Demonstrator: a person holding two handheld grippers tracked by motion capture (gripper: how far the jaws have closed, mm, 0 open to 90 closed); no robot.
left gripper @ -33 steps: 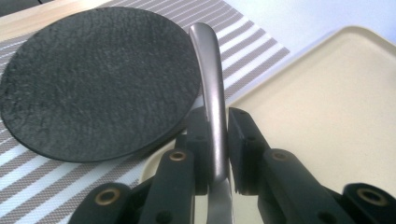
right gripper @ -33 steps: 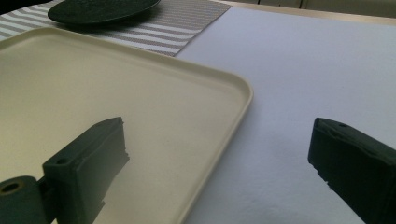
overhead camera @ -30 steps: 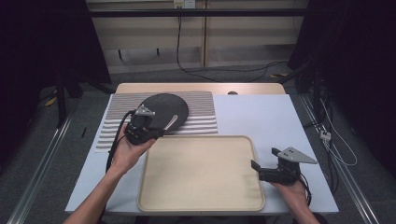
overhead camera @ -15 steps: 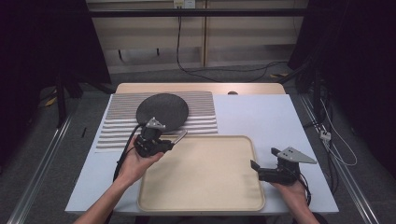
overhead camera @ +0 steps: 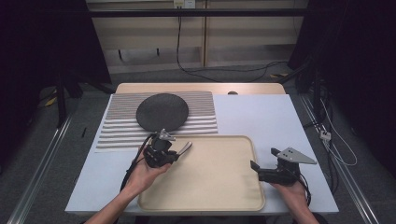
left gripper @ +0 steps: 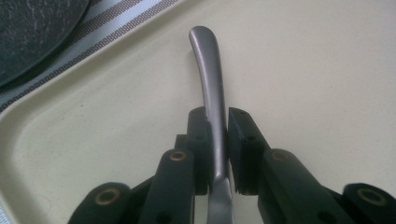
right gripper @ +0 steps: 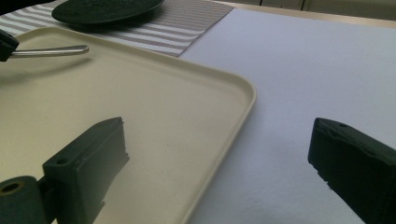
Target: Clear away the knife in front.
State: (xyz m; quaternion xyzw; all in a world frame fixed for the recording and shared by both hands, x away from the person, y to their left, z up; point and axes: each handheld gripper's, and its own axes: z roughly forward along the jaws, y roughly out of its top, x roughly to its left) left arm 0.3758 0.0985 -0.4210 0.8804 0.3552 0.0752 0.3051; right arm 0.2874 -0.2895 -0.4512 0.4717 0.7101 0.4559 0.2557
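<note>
Landmark: we take the tray [overhead camera: 201, 196], a cream rimmed tray on the near part of the table [overhead camera: 261, 116], as our reference.
Left gripper [overhead camera: 176, 152]: we see it over the tray's far left corner, held in the left hand [overhead camera: 144, 170], its jaws clenched on a metal handle.
Handle [left gripper: 208, 70]: a grey metal utensil handle, pinched between the two black jaws in the left gripper view; its rounded end sticks out past the fingertips and hangs above the tray's floor, just inside the rim. We cannot tell what kind of utensil it is, as its other end is hidden behind the gripper.
Handle from the right gripper view: it juts in level above the tray's far left part, casting a shadow on the tray below it.
Right gripper [overhead camera: 254, 166]: at the tray's right edge, held in the right hand [overhead camera: 292, 191]; its jaws stand wide apart and hold nothing, one over the tray's floor, the other over the bare table just right of the rim.
Plate [overhead camera: 162, 112]: dark and round, beyond the tray's far left corner, resting on the mat.
Mat [overhead camera: 201, 114]: striped, its near edge just beside the tray's far rim.
</note>
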